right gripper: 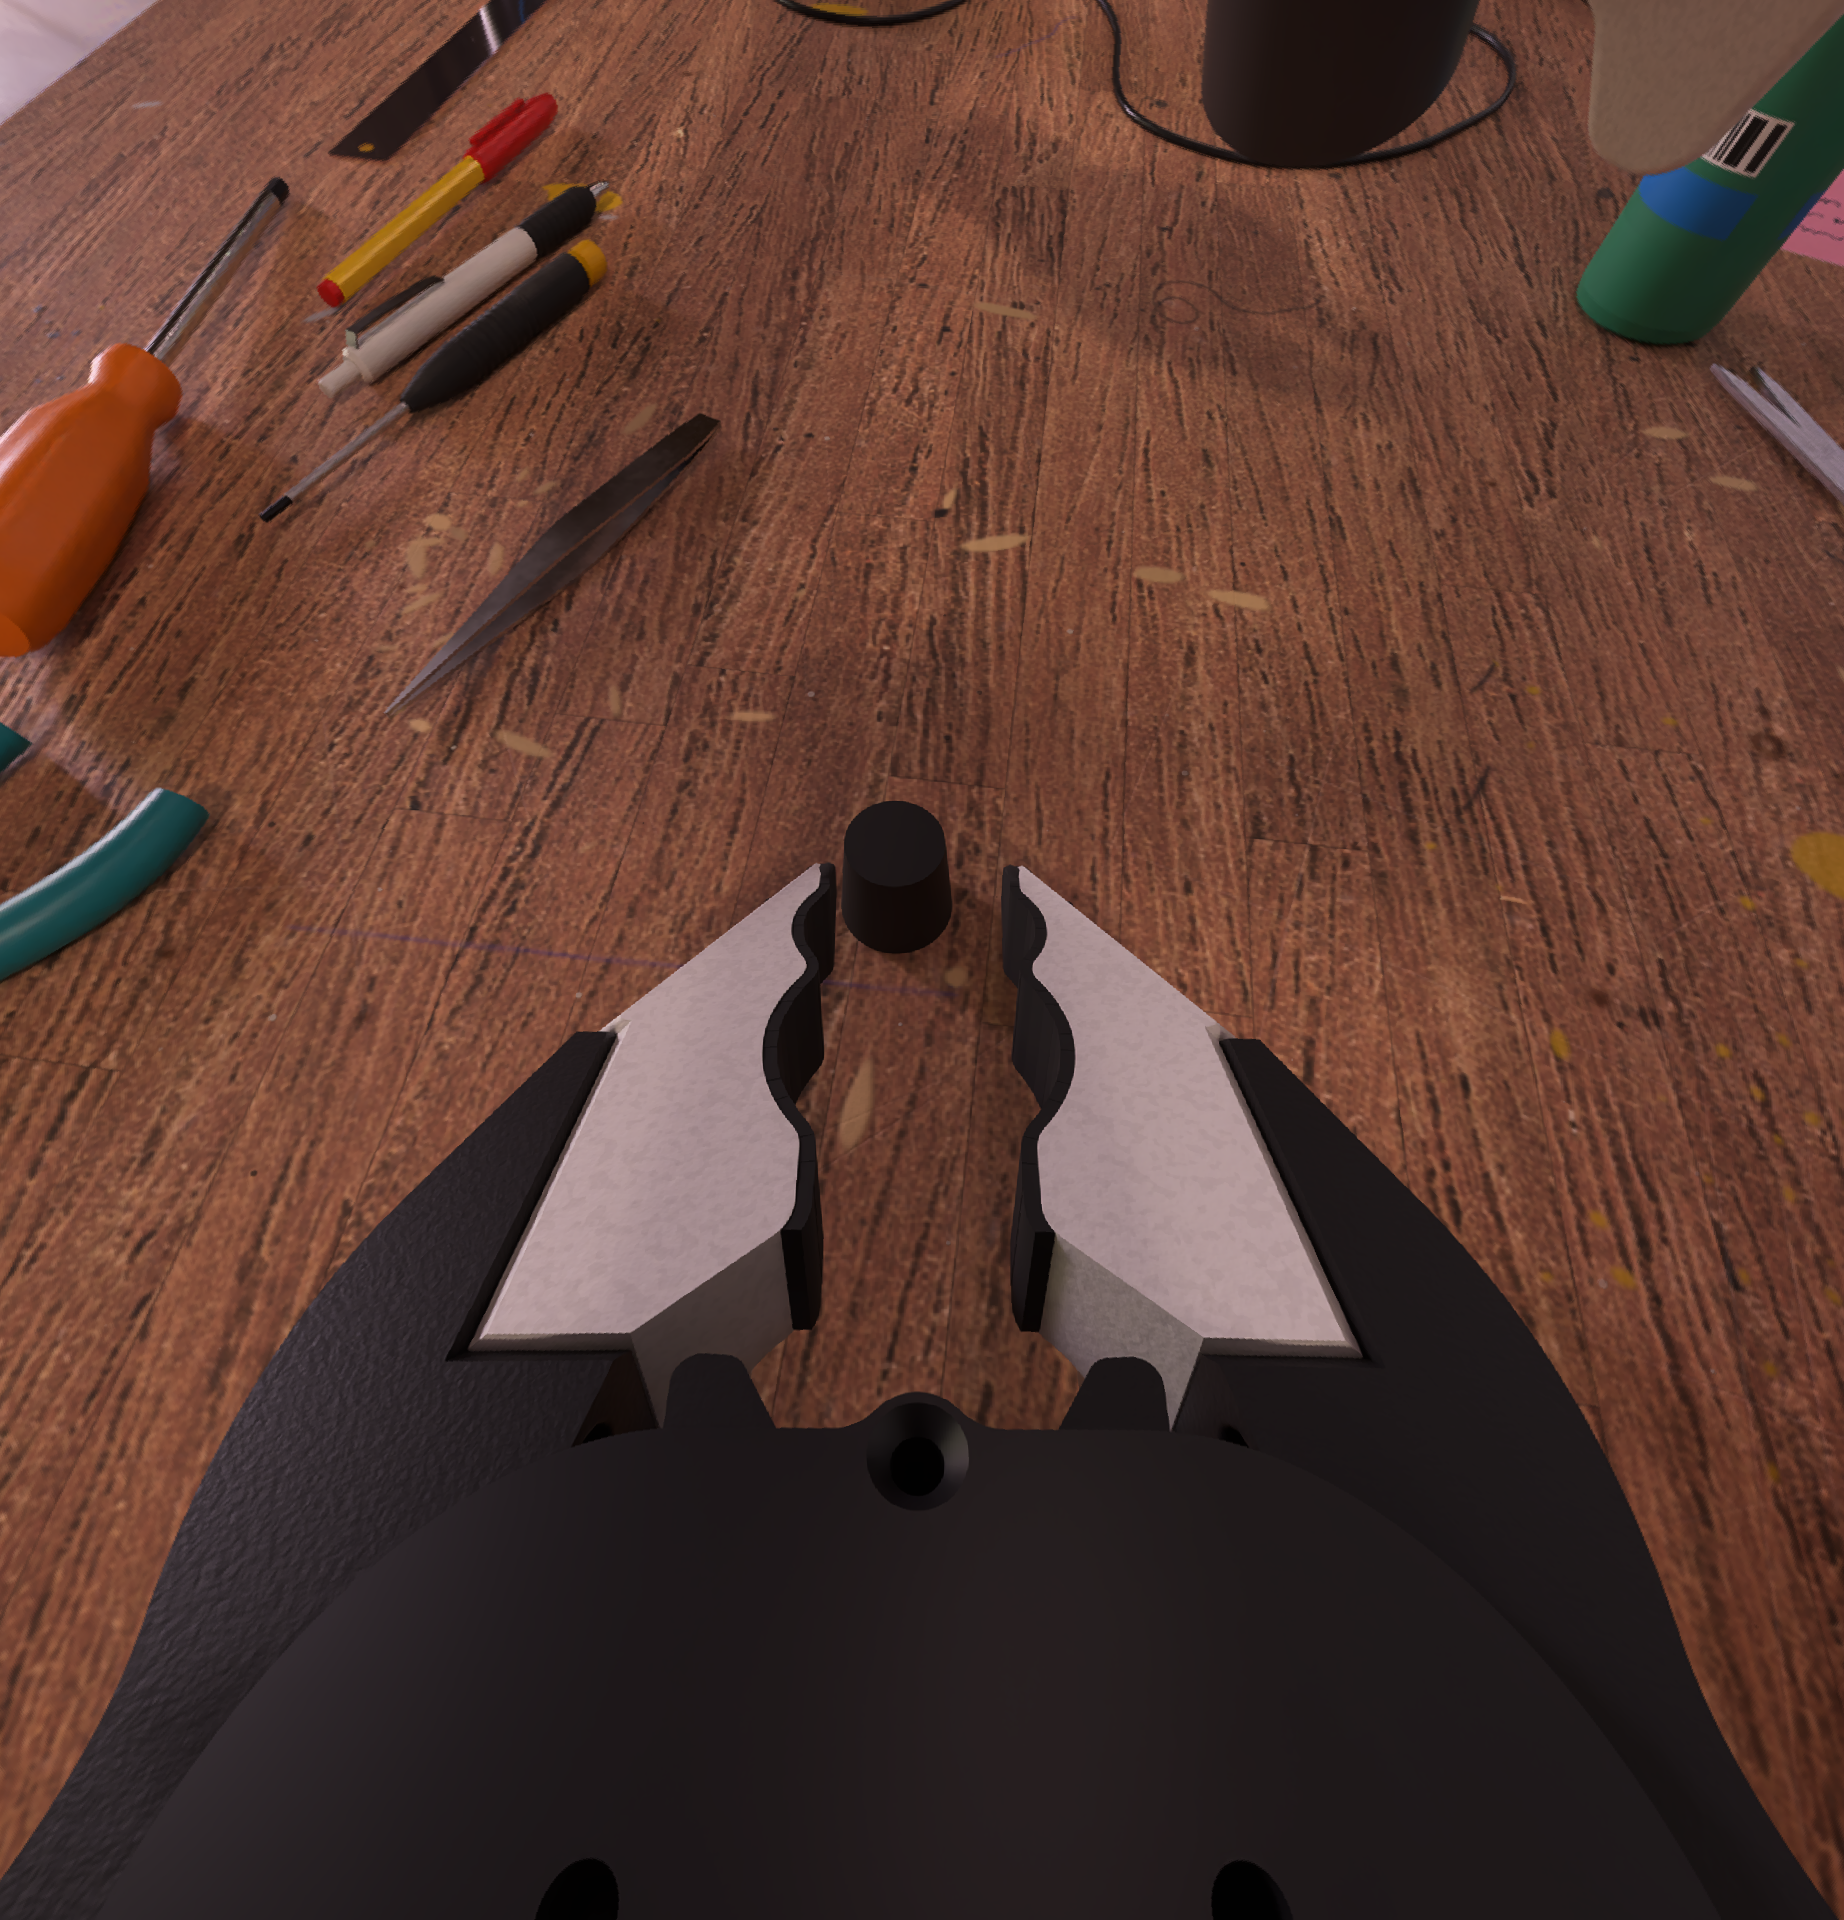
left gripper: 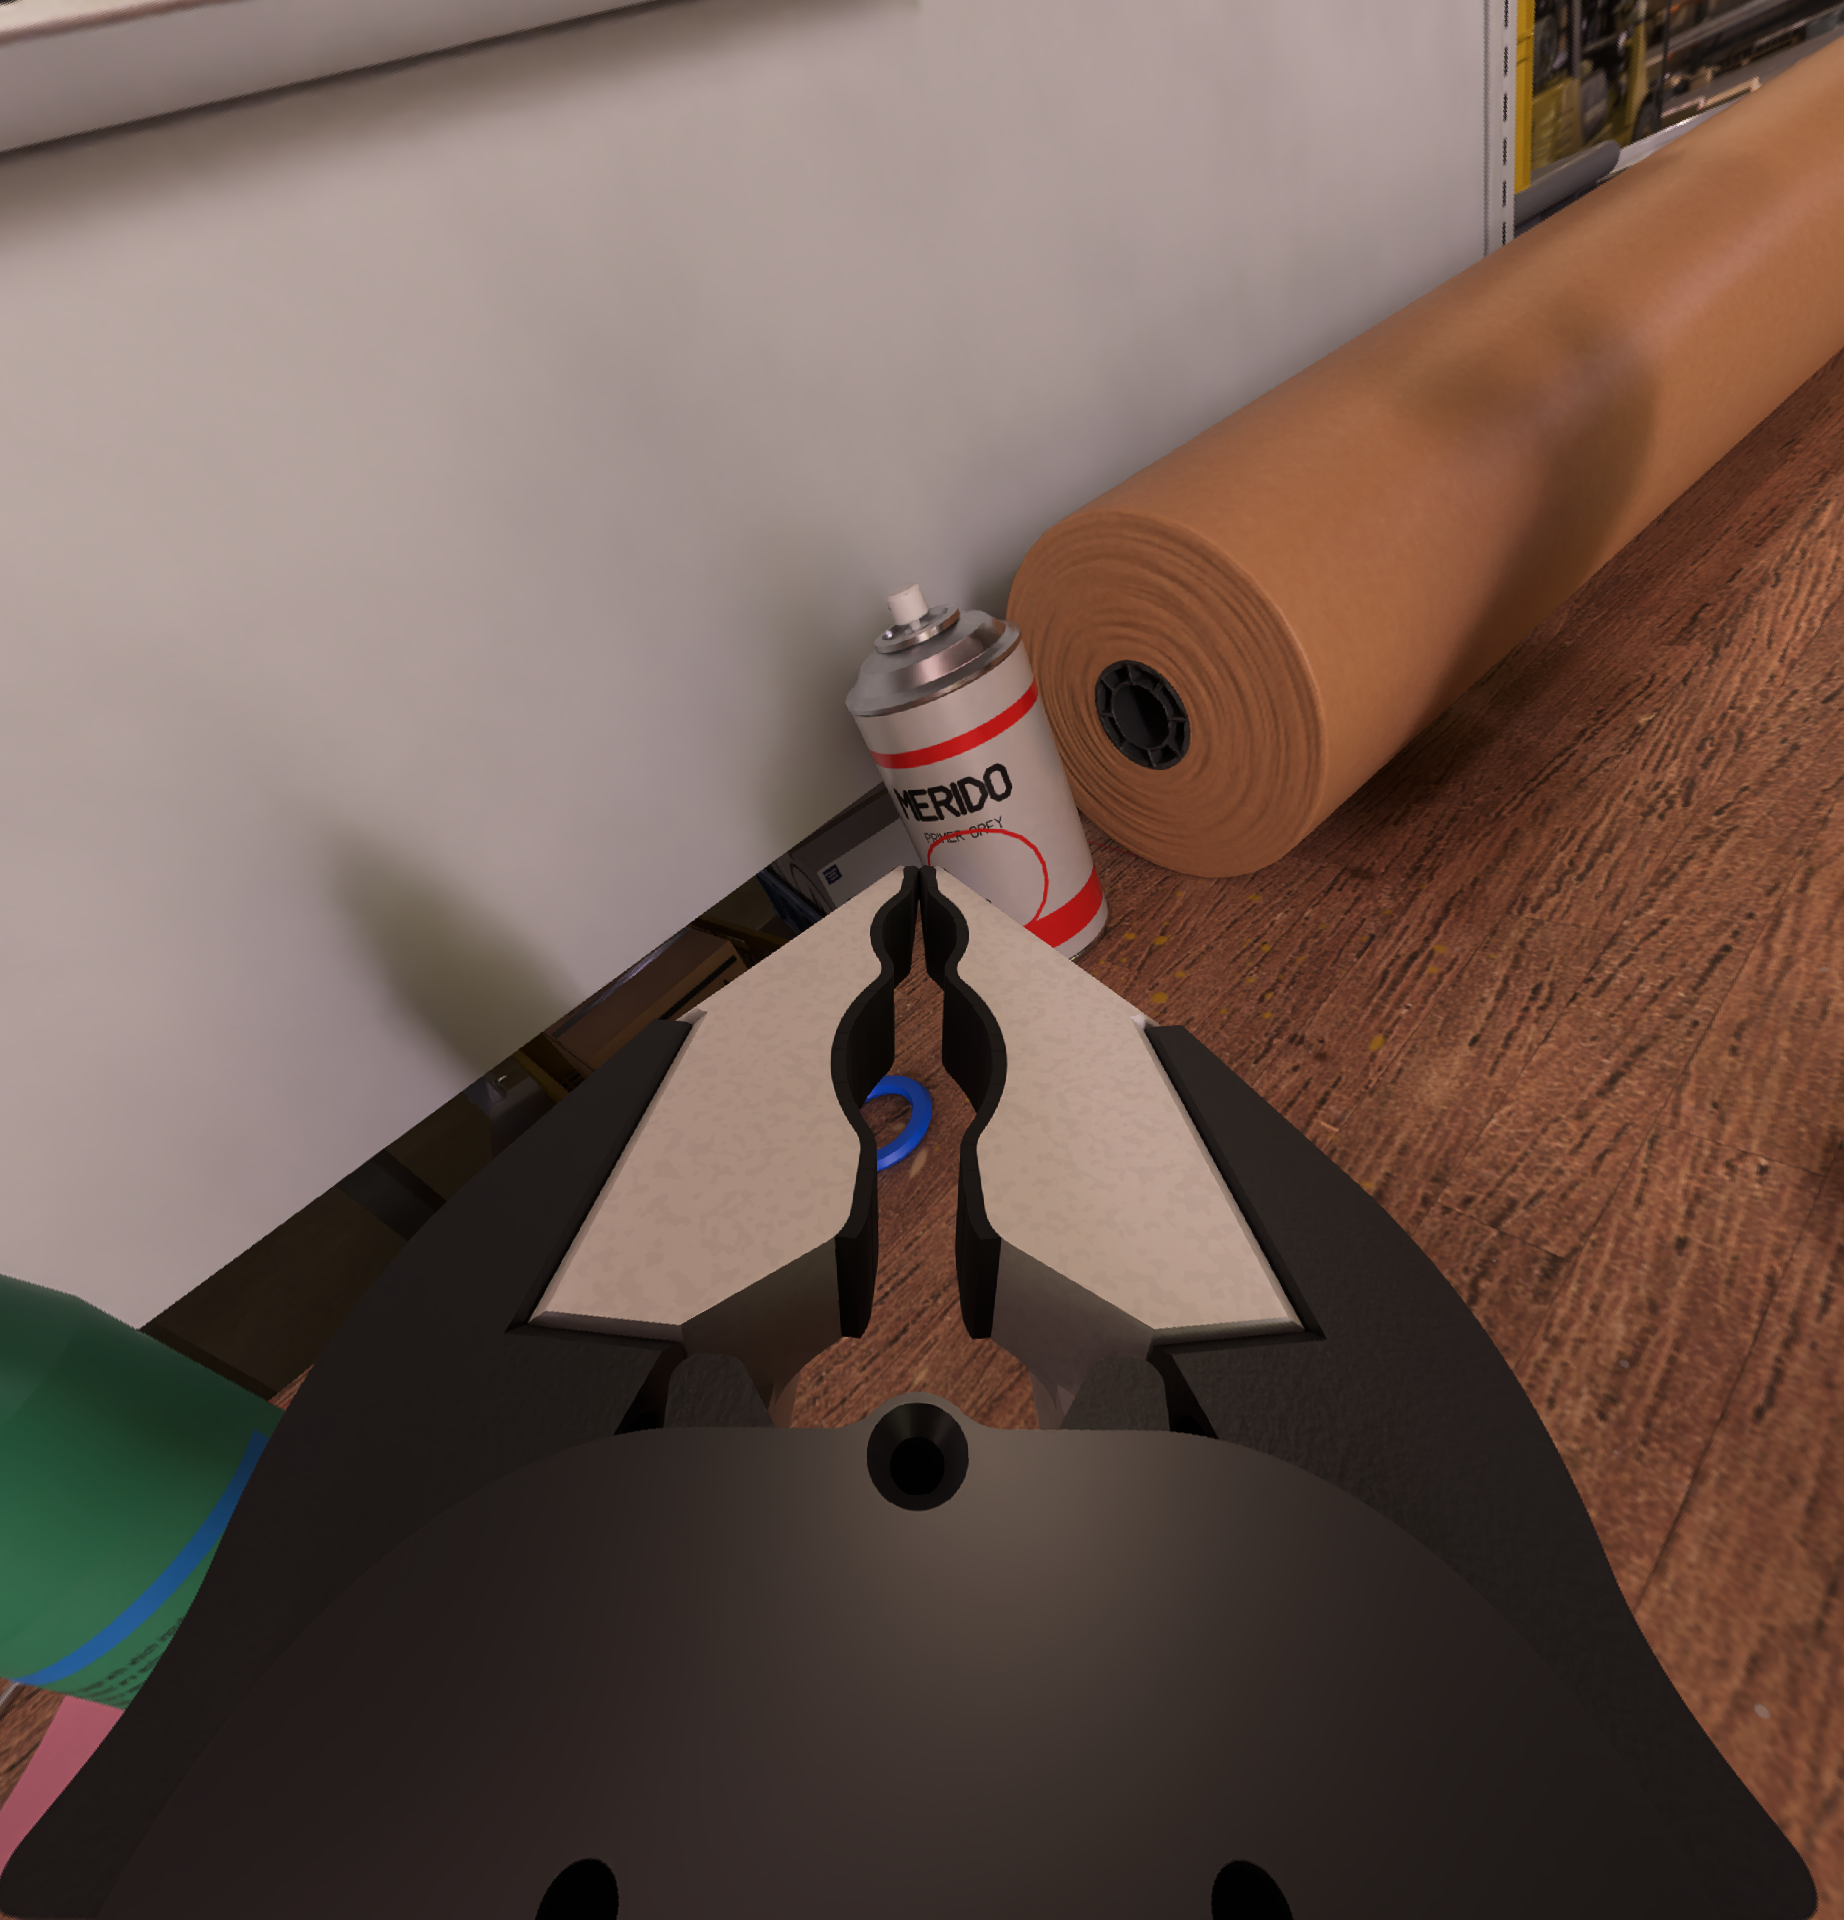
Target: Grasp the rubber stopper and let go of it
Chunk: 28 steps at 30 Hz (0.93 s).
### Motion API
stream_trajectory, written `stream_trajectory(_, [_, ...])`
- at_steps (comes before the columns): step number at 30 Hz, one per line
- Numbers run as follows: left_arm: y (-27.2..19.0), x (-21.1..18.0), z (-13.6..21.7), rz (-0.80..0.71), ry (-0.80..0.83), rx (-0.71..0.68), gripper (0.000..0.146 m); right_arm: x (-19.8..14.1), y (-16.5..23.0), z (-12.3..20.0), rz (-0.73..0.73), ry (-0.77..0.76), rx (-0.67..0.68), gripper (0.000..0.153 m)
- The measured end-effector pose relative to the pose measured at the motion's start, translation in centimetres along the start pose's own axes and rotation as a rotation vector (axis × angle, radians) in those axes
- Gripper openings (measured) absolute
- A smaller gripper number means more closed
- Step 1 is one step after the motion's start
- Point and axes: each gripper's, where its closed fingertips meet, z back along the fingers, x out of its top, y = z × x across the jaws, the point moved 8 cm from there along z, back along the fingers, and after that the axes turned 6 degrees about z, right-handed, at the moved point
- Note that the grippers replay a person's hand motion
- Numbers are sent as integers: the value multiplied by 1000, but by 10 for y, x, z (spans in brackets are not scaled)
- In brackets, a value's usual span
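A small black rubber stopper stands on the wooden bench, wide end down. My right gripper is open, and the stopper sits between its fingertips, close to the left finger, with a gap to the right one. My left gripper is shut and empty, held above the bench near the wall. The stopper does not show in the left wrist view.
In the right wrist view: an orange screwdriver, pens, tweezers and teal-handled pliers on the left; a black cylinder with cable far off; a green can. In the left wrist view: a spray can, a brown paper roll, a blue ring.
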Motion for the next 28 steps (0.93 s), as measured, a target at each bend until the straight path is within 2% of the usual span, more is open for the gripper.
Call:
stream_trajectory(8, [2, 0, 1, 20, -7, 6, 0, 0, 1, -1, 29, 13, -8, 32])
stream_trajectory(14, [1, 1, 1, 21, -7, 0, 0, 1, 1, -1, 65, 23, -39, 51])
stream_trajectory(28, [2, 1, 2, 37, -15, 3, 0, 2, 1, 2, 61, -9, -50, 51])
